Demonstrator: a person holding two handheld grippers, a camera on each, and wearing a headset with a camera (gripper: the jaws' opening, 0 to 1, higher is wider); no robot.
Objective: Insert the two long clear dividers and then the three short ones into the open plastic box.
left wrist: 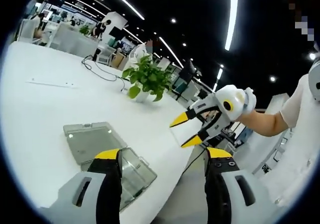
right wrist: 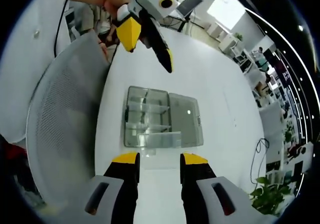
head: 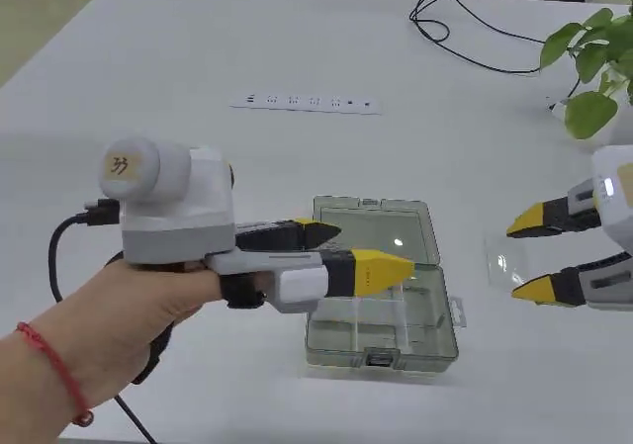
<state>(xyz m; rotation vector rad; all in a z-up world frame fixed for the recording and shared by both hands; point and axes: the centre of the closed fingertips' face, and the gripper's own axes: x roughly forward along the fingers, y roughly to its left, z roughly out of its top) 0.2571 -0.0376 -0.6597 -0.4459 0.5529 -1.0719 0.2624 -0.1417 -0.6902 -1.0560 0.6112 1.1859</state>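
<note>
The clear plastic box (head: pixel 435 350) sits open at the table's near edge, its lid (head: pixel 376 228) laid flat behind it. Clear dividers stand inside the box (right wrist: pixel 145 115). My left gripper (head: pixel 366 249) hovers open over the box's left side, nothing between its yellow tips. My right gripper (head: pixel 524 256) is open to the right of the box. A loose clear divider (head: pixel 502 263) lies on the table by its tips, and is seen just ahead of the right gripper (right wrist: pixel 160 159) as a clear divider (right wrist: pixel 160 139). In the left gripper view, the box (left wrist: pixel 107 154) lies below my left gripper (left wrist: pixel 162 156).
A white power strip (head: pixel 307 101) lies mid-table. A black cable (head: pixel 465 39) loops at the far right, near a green plant (head: pixel 593 58). A white mesh chair (right wrist: pixel 60 109) stands at the table's near side.
</note>
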